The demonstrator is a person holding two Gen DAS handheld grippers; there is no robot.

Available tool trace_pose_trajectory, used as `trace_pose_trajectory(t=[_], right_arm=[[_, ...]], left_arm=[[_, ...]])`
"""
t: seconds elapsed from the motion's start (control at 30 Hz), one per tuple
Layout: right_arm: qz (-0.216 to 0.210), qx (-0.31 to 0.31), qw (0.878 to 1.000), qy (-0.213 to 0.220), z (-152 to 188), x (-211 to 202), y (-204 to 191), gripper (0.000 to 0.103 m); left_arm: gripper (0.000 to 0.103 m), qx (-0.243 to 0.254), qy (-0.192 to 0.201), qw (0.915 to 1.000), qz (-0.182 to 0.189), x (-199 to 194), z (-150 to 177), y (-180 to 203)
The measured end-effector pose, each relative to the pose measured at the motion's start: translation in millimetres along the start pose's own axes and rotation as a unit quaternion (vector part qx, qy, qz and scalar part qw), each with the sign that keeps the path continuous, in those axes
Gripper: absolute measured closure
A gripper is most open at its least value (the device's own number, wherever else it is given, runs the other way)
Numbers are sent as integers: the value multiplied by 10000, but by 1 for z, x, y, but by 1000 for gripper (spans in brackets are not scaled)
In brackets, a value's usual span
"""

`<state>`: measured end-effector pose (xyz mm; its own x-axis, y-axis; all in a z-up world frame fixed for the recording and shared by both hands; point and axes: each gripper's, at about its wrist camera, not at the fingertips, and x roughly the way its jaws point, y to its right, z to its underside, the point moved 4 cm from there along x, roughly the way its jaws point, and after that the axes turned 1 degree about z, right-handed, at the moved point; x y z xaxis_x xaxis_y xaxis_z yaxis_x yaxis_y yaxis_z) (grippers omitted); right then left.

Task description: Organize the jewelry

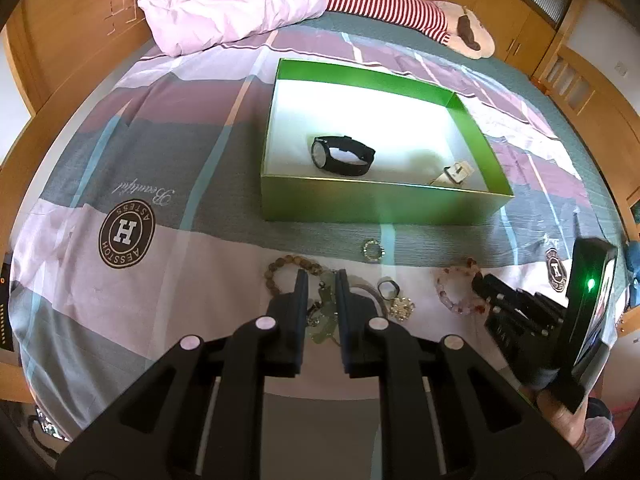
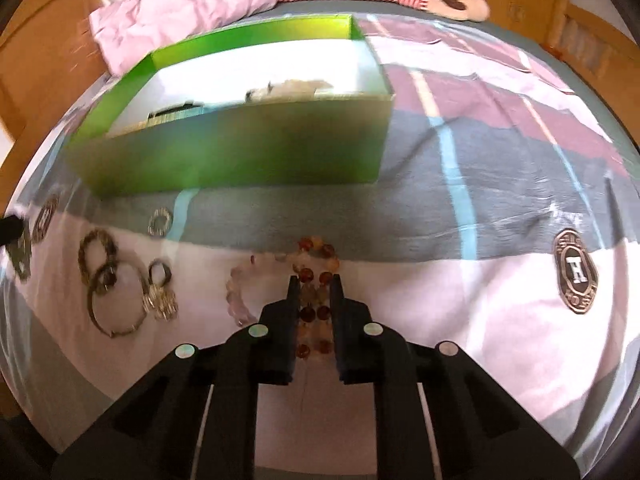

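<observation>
A green box point(image 1: 384, 204) with a white floor lies on the bed; a black watch point(image 1: 342, 156) and a small white piece point(image 1: 454, 174) lie inside. My left gripper point(image 1: 321, 280) straddles a pale green pendant piece point(image 1: 322, 332) on the bedspread; its jaws stand slightly apart around it. A brown bead bracelet point(image 1: 290, 266), a silver ring point(image 1: 372, 250), a dark ring point(image 1: 389, 289) and a sparkly brooch point(image 1: 401, 307) lie nearby. My right gripper point(image 2: 314, 280) is nearly shut around a pink and amber bead bracelet point(image 2: 314, 314); the bracelet also shows in the left view point(image 1: 456, 288).
The box point(image 2: 240, 160) stands just beyond the jewelry row. A thin bangle point(image 2: 116, 304), rings and a brooch point(image 2: 160, 300) lie to the left in the right wrist view. A pink bundle point(image 1: 224, 0) and a striped plush point(image 1: 400, 4) lie at the far end. Wooden cabinets surround the bed.
</observation>
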<state>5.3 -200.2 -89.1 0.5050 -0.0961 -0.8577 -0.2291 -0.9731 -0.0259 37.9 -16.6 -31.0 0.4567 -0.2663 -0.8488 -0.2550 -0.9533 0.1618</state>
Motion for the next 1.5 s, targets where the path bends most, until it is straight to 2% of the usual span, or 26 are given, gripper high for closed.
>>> trace_pose_trajectory(t=[0.2,0.37,0.6,0.8,1.03,1.23,1.3,1.4,1.5], right_arm=[[22,-69,9997,235,-19,-27,-15,95],[-93,-164,9996,226,-11,-35,-28,95],[-116,-209,9997,-16,-8,-23,-29,95],[-370,-376,9985,169,-25,-19,-39,95],[-546,-871,9945,192,-17,0,-50,95],[-840,-389,9947,457,-11,-12,-12,95],[-987,17,9947,292,-14,-14,3,95],[-1491,496,9874,215,-25,-28,12,95],[-1585,341,9859,420,-30,-52,11,95]], left_arm=[[89,16,71,9999,84,-8,1,-1],[89,-10,57,10000,59,-8,2,-2],[89,34,76,10000,25,-8,0,0],[89,62,30,9999,-138,-1,1,1],[89,229,-154,9987,-423,22,4,6],[89,240,-148,9986,-457,32,-2,6],[89,204,-193,9988,-389,36,-3,6],[89,79,-214,9997,-117,36,-6,5],[89,-11,-184,9998,-19,35,-6,2]])
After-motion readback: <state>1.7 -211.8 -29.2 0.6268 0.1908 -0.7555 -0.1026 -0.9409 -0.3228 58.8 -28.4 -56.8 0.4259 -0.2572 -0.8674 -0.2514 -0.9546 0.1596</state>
